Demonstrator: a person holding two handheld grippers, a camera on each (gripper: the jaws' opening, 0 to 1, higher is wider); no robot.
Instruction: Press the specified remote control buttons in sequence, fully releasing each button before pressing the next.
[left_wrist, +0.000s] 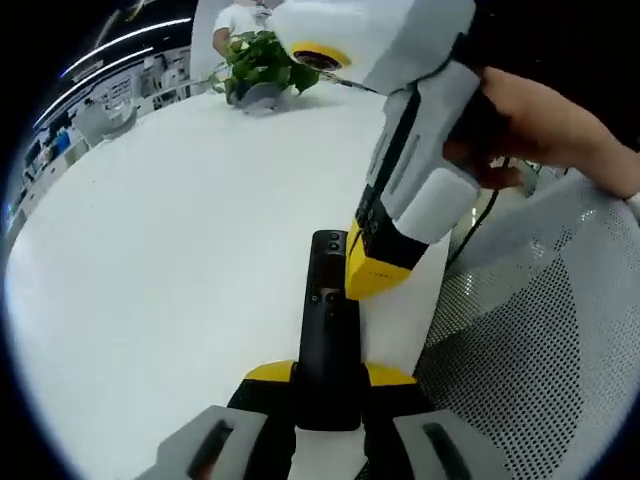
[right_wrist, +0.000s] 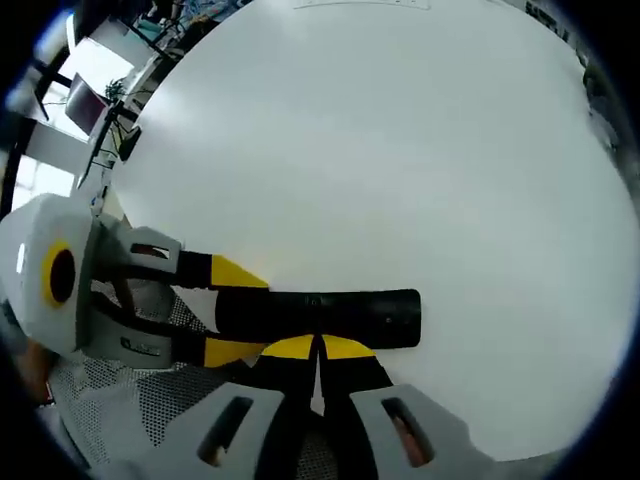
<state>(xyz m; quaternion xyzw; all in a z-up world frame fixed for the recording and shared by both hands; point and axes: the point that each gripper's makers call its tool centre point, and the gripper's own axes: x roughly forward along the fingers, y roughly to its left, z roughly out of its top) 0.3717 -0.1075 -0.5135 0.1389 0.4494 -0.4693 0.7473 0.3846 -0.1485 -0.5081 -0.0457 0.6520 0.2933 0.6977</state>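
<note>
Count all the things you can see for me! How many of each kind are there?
Remote control: 1
Tool: 2, the left tool and the right tool
Potted plant: 1
White table: 1
White mesh chair: 1
Total: 6
</note>
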